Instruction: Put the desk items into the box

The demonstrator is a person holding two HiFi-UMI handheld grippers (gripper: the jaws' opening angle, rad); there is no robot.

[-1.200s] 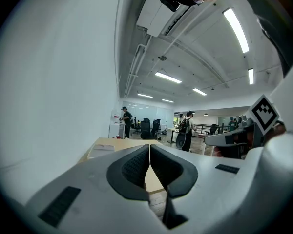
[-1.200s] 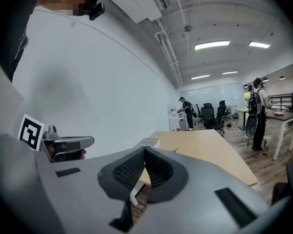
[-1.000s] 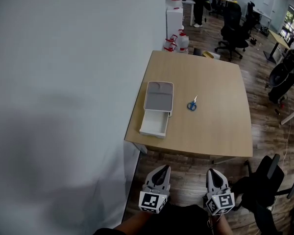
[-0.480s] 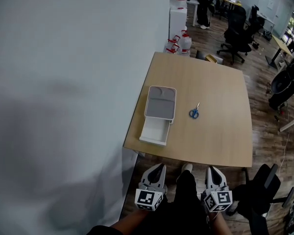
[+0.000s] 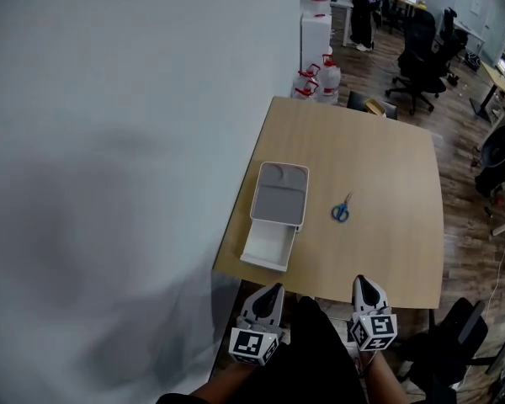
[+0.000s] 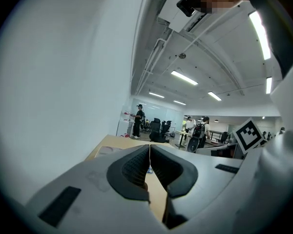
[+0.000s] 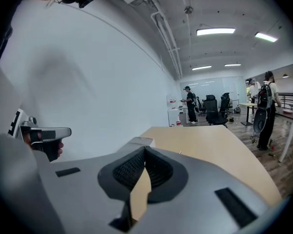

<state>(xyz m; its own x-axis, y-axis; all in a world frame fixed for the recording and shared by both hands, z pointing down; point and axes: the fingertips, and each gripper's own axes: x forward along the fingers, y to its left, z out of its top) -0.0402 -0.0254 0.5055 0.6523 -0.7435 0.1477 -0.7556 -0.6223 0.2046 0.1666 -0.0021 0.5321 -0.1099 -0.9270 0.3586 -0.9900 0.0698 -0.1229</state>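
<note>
desk [image 5: 387,167] has drawn nearer left tool [image 5: 273,291] and right tool [image 5: 361,283], both pressed together, empty.

Bright light is given by ceiling lights [image 6: 184,77] above the left claw [image 6: 150,147]. A soft shadow is cast on the wall [image 5: 109,167] left of it. Both gripper views are bent and blackened at the edges.

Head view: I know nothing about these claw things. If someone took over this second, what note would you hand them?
Left claw: shut, empty, at the table's near edge.
Right claw: the same.
Box: on the table's left side, drawer pulled open toward you, looks empty.
Scissors: on the table, right of the box.
Done: nothing packed.
Left: pick up the scissors, put them in the box.
</note>
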